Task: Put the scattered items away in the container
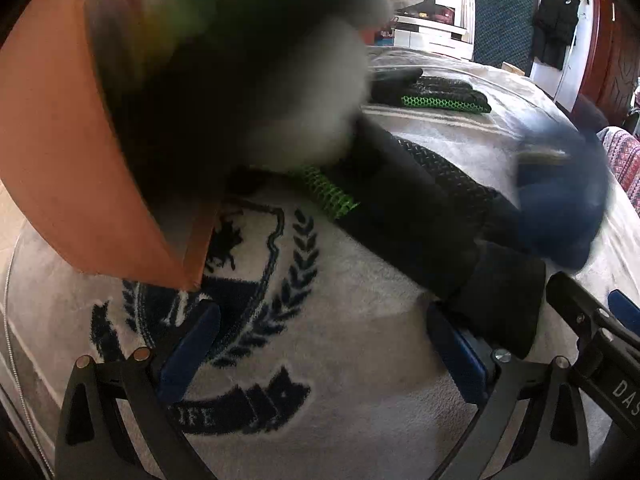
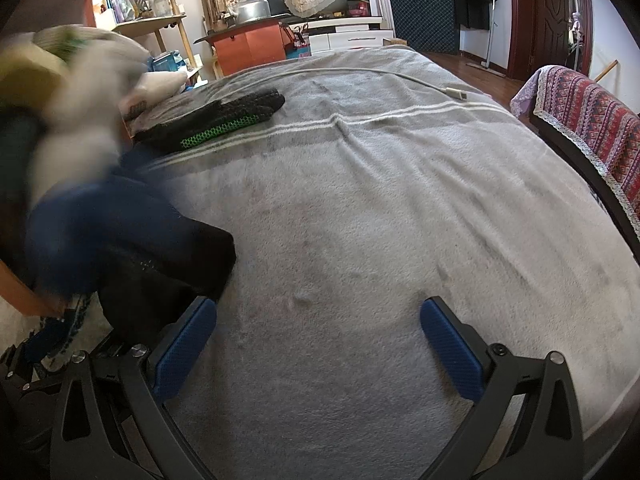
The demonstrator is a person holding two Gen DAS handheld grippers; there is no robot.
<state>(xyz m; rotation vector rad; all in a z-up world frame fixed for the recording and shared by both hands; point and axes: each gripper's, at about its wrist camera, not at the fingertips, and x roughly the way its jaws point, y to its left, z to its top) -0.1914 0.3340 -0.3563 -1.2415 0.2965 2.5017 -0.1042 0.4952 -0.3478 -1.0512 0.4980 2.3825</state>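
Note:
An orange box (image 1: 60, 152), the container, stands tilted at the left of the grey blanket (image 1: 360, 380), with blurred dark, white and green items in it. A black glove with green mesh (image 1: 408, 208) lies beside the box, its cuff next to my left gripper (image 1: 324, 344), which is open and empty. A second black-and-green glove (image 1: 432, 90) lies farther back; it also shows in the right wrist view (image 2: 216, 122). A blurred blue item (image 1: 560, 196) lies at the right. My right gripper (image 2: 320, 340) is open and empty over the blanket, with the near glove (image 2: 168, 268) and the blue item (image 2: 100, 220) at its left.
A white charging cable (image 2: 360, 72) crosses the far blanket. A chair with a patterned cover (image 2: 592, 120) stands at the right edge. Shelves, an orange cabinet (image 2: 248, 46) and a TV stand lie behind. The blanket has a dark crest print (image 1: 240, 320).

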